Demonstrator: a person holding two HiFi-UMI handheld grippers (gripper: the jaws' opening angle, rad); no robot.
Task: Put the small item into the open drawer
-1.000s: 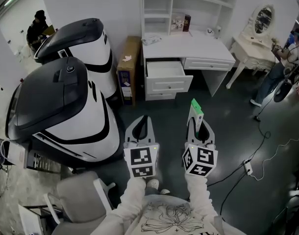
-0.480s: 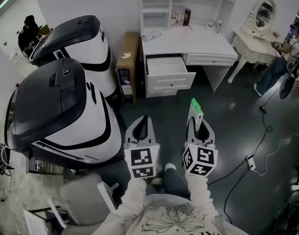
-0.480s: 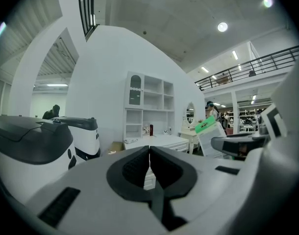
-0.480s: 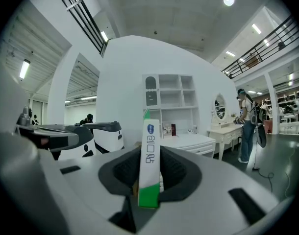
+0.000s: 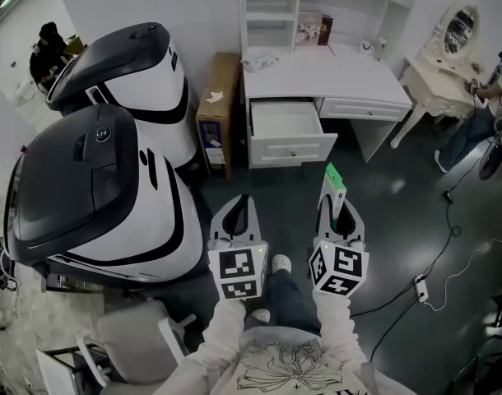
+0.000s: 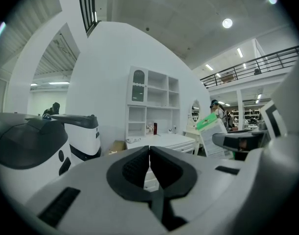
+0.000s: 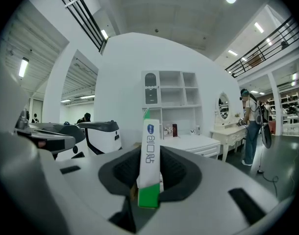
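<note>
A white desk (image 5: 333, 76) stands ahead by the wall, and its left drawer (image 5: 285, 123) is pulled open and looks empty. My right gripper (image 5: 334, 197) is shut on a small flat white-and-green box (image 5: 334, 184), which stands upright between the jaws in the right gripper view too, as the box (image 7: 150, 155). My left gripper (image 5: 241, 200) is shut with nothing in it; in the left gripper view its jaws meet at the left gripper (image 6: 149, 153). Both grippers hang side by side well short of the drawer, over dark floor.
Two big black-and-white pod-shaped machines (image 5: 103, 171) fill the left. A tall cardboard box (image 5: 216, 109) leans beside the desk. A white vanity table with mirror (image 5: 453, 56) is at the right, cables and a power strip (image 5: 420, 286) lie on the floor, and a grey chair (image 5: 136, 344) is near left.
The desk and open drawer have come slightly closer and shifted right in the head view as the person steps forward. Both grippers keep their pose and hold.
</note>
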